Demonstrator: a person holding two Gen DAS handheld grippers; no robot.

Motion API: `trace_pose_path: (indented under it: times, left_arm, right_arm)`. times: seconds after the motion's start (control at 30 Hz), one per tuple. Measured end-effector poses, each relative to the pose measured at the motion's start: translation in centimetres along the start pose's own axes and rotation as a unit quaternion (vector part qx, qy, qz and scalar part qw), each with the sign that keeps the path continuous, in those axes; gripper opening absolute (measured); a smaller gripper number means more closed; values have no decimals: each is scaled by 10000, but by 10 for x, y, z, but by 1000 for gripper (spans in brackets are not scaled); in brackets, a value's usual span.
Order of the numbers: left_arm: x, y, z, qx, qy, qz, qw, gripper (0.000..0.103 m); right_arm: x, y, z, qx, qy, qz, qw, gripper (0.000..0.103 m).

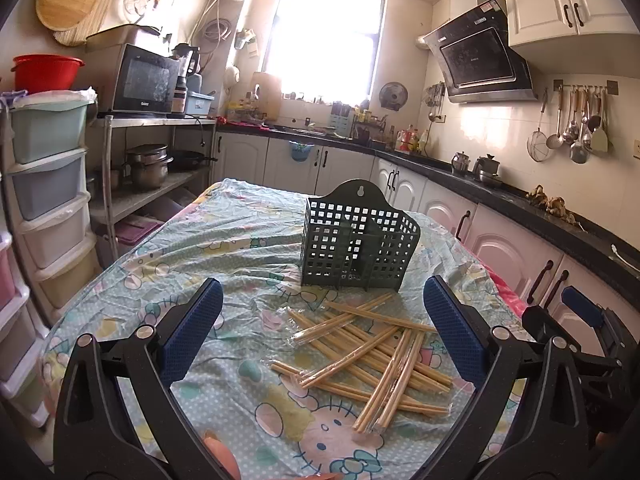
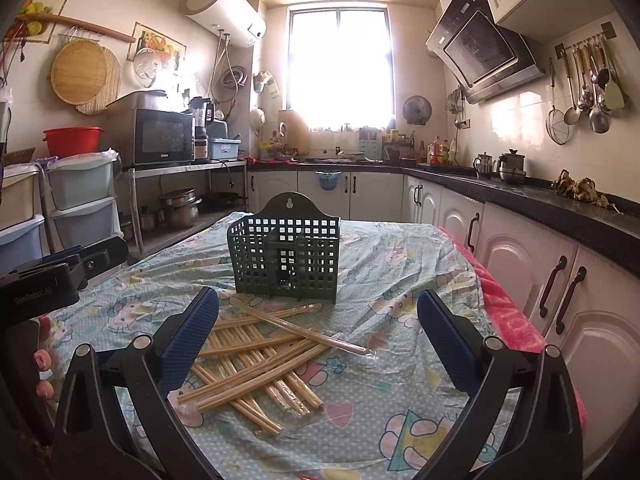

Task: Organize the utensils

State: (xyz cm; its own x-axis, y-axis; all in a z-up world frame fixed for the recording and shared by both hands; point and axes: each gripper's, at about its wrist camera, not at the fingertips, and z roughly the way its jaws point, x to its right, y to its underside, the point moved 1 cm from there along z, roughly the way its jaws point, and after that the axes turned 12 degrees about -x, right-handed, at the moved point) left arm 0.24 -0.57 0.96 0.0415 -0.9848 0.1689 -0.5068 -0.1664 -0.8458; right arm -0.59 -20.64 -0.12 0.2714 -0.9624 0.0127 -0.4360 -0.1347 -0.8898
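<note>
Lying in a loose criss-crossed heap, the bamboo chopsticks [image 1: 372,356] are seen on the patterned tablecloth [image 1: 224,240] that covers the worktop, with several of them wrapped in thin clear sleeves. Just behind the heap, a dark green perforated utensil holder [image 1: 356,240] is stood upright on the cloth; its taller back plate with a hanging hole is turned away from the cameras, and an inner divider can be made out through the grid. No chopstick is seen inside it.

The left gripper [image 1: 332,332] is held above the near part of the worktop with its blue-padded fingers [image 1: 196,332] spread wide and nothing held between them; the heap is framed between them in the left wrist view, more toward the right-hand finger. The right gripper [image 2: 320,344] is likewise held released, its fingers [image 2: 448,344] well apart and empty, with the heap lying toward its left-hand finger in the right wrist view.

Each gripper is caught at the edge of the other's view: the right one at the far right of the left wrist view, the left one at the far left of the right wrist view, where a person's fingertips [image 2: 42,360] are also glimpsed.

Behind the worktop a kitchen is shown, with a microwave [image 2: 160,136] on a metal rack at the left and ladles [image 2: 592,96] hung on a wall rail at the right.
</note>
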Motion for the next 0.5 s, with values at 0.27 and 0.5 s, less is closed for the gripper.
trace_pose_path:
  times: [0.27,0.5]
  left_arm:
    - [-3,-2,1,-78,130,-25,9999,93]
    - [-22,-1,12,-296,172,-221,9992,93]
  right_arm:
    - [-10,1,4,-80,-142,-161,9997,97]
    - [-18,-4,8,-225,-427,-408,9980,97]
